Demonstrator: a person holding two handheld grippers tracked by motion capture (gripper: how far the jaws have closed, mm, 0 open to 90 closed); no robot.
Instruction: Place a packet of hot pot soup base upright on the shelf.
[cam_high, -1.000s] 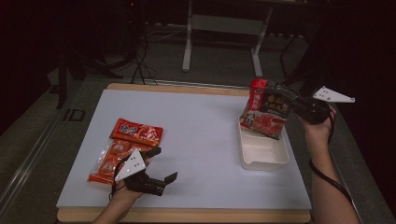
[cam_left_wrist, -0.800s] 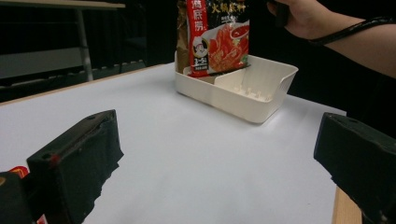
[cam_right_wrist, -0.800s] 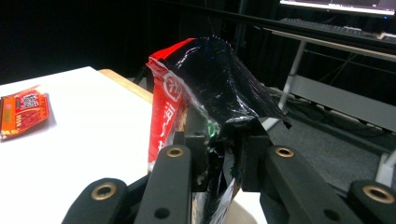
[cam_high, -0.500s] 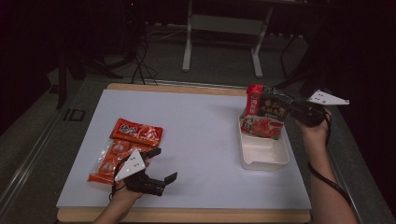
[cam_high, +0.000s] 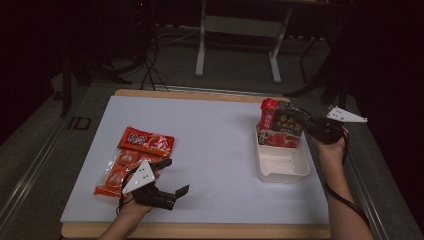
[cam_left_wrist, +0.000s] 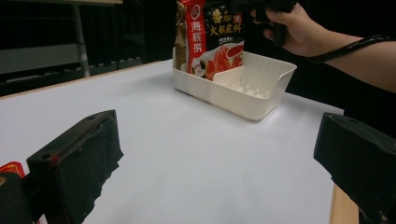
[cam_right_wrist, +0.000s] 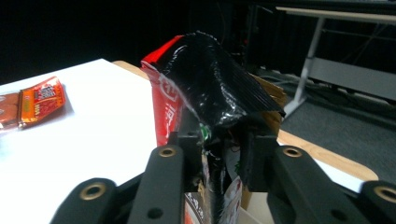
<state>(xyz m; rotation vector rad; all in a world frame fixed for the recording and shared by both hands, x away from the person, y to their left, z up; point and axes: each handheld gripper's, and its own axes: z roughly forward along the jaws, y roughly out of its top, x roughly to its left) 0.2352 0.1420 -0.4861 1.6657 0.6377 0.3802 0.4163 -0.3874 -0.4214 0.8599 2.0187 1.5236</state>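
We see the black sauce packet (cam_high: 287, 129) standing upright in the far compartment of the white tray (cam_high: 282, 167), which sits near the right edge of the white worktop (cam_high: 220, 150). Our right gripper (cam_high: 305, 122) reaches in from the right and has the packet's crumpled top between its jaws; in the right gripper view the pads sit against the black foil (cam_right_wrist: 219, 100) on both sides, though the jaws have just been opening a little. Touching the packet on its left, a red packet (cam_high: 268, 114) stands in the same compartment. The tray's near compartment holds nothing we can make out.

Well apart, near the left edge of the worktop, two orange-red snack bags (cam_high: 135, 152) lie flat, one overlapping the other. Our left gripper (cam_high: 170, 176) rests just beside them toward the near edge, jaws spread wide with only bare worktop between them. The stretch between the bags and the tray carries nothing in the way.
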